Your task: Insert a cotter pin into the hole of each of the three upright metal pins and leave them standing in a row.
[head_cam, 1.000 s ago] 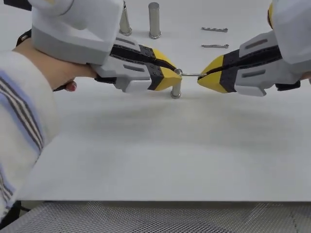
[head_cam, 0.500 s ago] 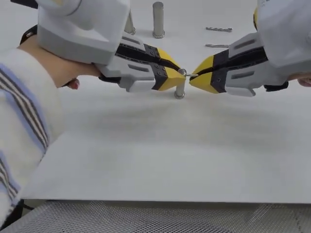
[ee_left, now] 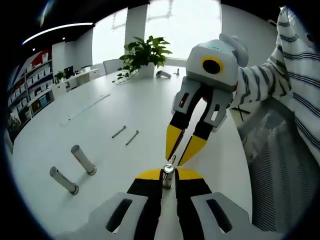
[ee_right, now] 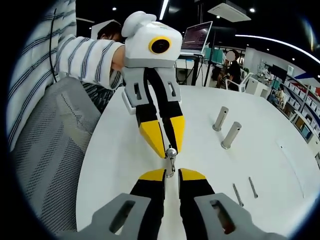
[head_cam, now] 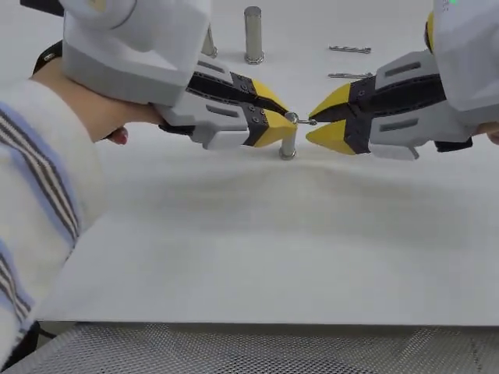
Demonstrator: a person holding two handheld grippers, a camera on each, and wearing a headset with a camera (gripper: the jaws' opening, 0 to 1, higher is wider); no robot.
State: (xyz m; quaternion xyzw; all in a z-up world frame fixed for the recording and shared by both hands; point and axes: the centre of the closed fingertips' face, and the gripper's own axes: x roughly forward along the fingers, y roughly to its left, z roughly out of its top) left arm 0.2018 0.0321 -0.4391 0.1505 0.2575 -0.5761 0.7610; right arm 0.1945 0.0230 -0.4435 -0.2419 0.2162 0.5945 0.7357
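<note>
1. We log one upright metal pin (head_cam: 288, 146) standing on the white table (head_cam: 234, 234). A cotter pin (head_cam: 306, 121) pokes sideways out of the hole near its top.
2. Left gripper (head_cam: 284, 126) is clenched on that pin's upper end, reaching in from the pin's left in the head view.
3. Right gripper (head_cam: 310, 128) sits just right of the pin, jaws spread either side of the cotter pin's free end. We see a gap there, no grip.
4. Two more metal pins (head_cam: 252, 35) stand upright behind the held pin, well apart from it.
5. Two spare cotter pins (head_cam: 347, 49) lie flat beyond the held pin, off to its right.
6. Grey mesh (head_cam: 234, 351) shows past the table edge, on the near side of the pin.
</note>
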